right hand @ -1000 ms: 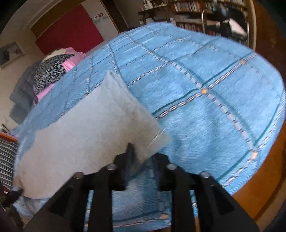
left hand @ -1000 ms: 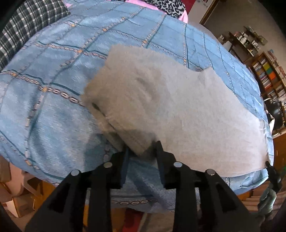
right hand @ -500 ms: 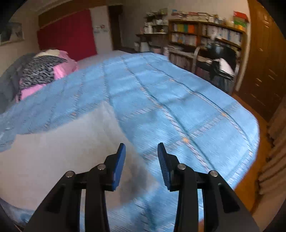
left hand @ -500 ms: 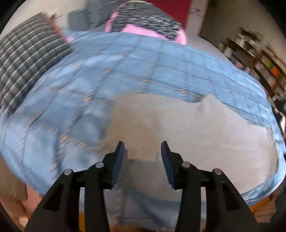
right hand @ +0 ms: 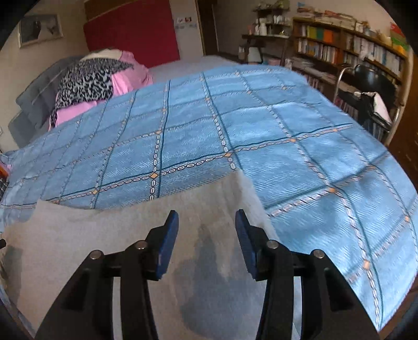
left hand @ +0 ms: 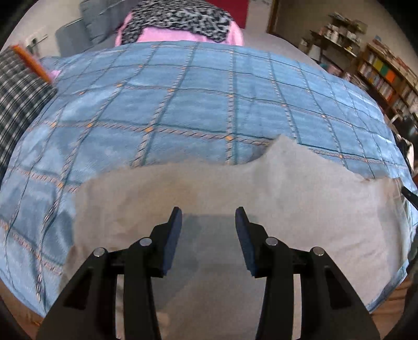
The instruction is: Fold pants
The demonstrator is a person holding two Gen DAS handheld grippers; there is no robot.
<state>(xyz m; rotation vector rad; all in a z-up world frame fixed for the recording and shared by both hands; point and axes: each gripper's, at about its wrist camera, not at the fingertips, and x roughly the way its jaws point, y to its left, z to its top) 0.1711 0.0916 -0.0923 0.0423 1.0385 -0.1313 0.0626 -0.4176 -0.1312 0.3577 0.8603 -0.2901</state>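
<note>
Light grey pants (left hand: 300, 193) lie flat near the front edge of a bed covered by a blue checked blanket (left hand: 198, 104). My left gripper (left hand: 206, 217) hovers open above the grey cloth with nothing between its blue pads. In the right wrist view the same grey pants (right hand: 78, 243) fill the lower left, with one corner (right hand: 241, 177) reaching onto the blanket (right hand: 300, 146). My right gripper (right hand: 206, 218) hangs over the cloth near that corner; its jaws are opening and nothing is between them.
A pink and leopard-print pile (left hand: 180, 23) sits at the head of the bed. A plaid cloth (left hand: 18, 89) lies at the left. Bookshelves (right hand: 347, 49) and a black chair (right hand: 371, 78) stand to the right of the bed, and wooden floor shows below its edge.
Both grippers have let go of the pants' edge and opened. Both have lifted and moved in over the cloth, and the views have tipped up to show the far end of the bed.
</note>
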